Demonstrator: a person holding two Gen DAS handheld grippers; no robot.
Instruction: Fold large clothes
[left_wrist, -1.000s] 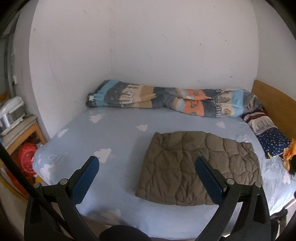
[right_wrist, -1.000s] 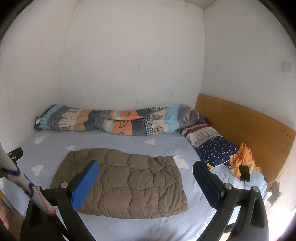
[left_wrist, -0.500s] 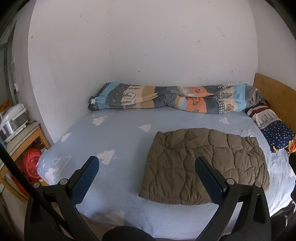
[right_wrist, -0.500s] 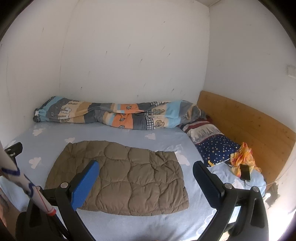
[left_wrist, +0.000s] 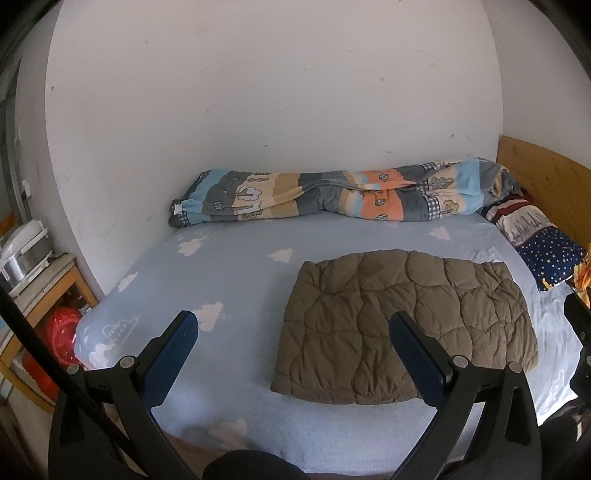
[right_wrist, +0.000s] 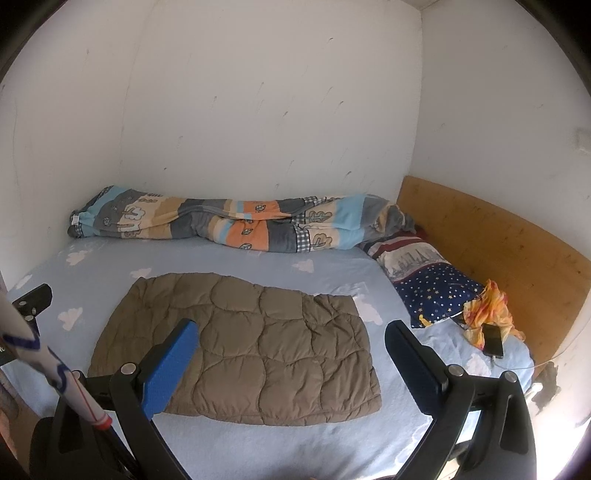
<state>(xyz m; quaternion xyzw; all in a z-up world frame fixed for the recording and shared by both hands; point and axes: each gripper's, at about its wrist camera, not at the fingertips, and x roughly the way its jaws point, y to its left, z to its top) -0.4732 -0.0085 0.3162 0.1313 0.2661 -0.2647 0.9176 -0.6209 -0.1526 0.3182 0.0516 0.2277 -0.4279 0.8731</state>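
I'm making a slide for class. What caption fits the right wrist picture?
Folded brown quilted garment lying flat on the cloud-print bed, with the open right gripper above it.

I'm in a home bedroom: a bed (right_wrist: 229, 258) with a cloud-print sheet, a rolled duvet (right_wrist: 229, 225), a starry pillow (right_wrist: 432, 288), and a wooden headboard (right_wrist: 491, 251).

Brown quilted garment (right_wrist: 240, 347) lies flat mid-bed, bare sheet (left_wrist: 229, 273) around it on all sides. Rolled striped duvet (right_wrist: 236, 225) blocks far edge along wall. Pillow (right_wrist: 432, 284), orange cloth (right_wrist: 487, 310), phone (right_wrist: 493, 341) crowd headboard (right_wrist: 498, 251) end. Wooden stand (left_wrist: 48, 291) with cooker (left_wrist: 24, 251) borders foot end.
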